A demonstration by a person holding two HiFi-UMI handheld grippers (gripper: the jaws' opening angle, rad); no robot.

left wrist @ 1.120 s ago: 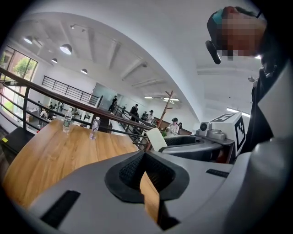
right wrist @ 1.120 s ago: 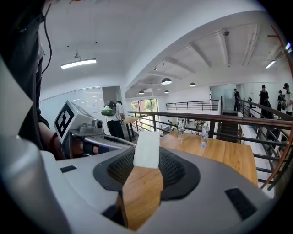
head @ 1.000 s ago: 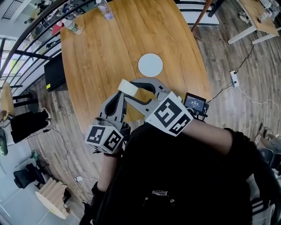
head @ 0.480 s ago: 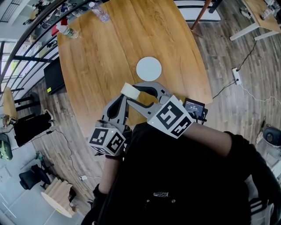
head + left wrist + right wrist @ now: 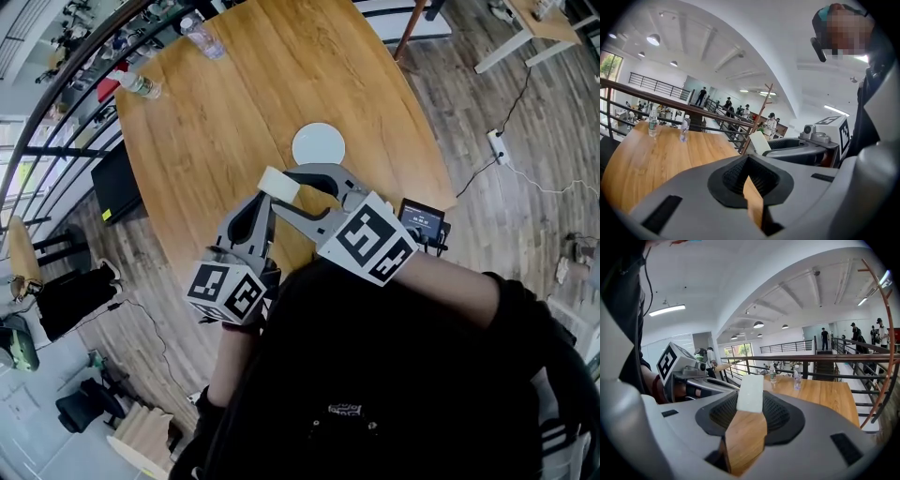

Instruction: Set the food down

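A pale cream food block (image 5: 277, 183) hangs above the round wooden table (image 5: 216, 122), pinched at the tips of my right gripper (image 5: 286, 188), which is shut on it. A small white plate (image 5: 319, 145) lies on the table just beyond the block. In the right gripper view the block (image 5: 750, 392) stands upright between the jaws of the right gripper (image 5: 750, 401). My left gripper (image 5: 255, 208) hovers close beside it, its jaws shut with nothing in them. From the left gripper view (image 5: 747, 158) the block (image 5: 759, 142) shows to the right, ahead of its tips.
Two water bottles (image 5: 203, 39) (image 5: 141, 86) stand at the table's far left edge, beside a dark railing (image 5: 56, 103). A small screen device (image 5: 419, 223) sits at the near right edge. A power strip (image 5: 494, 145) lies on the wooden floor.
Both grippers have drifted slightly across the table towards the plate, the block still held by the right one. The jaws look unchanged.
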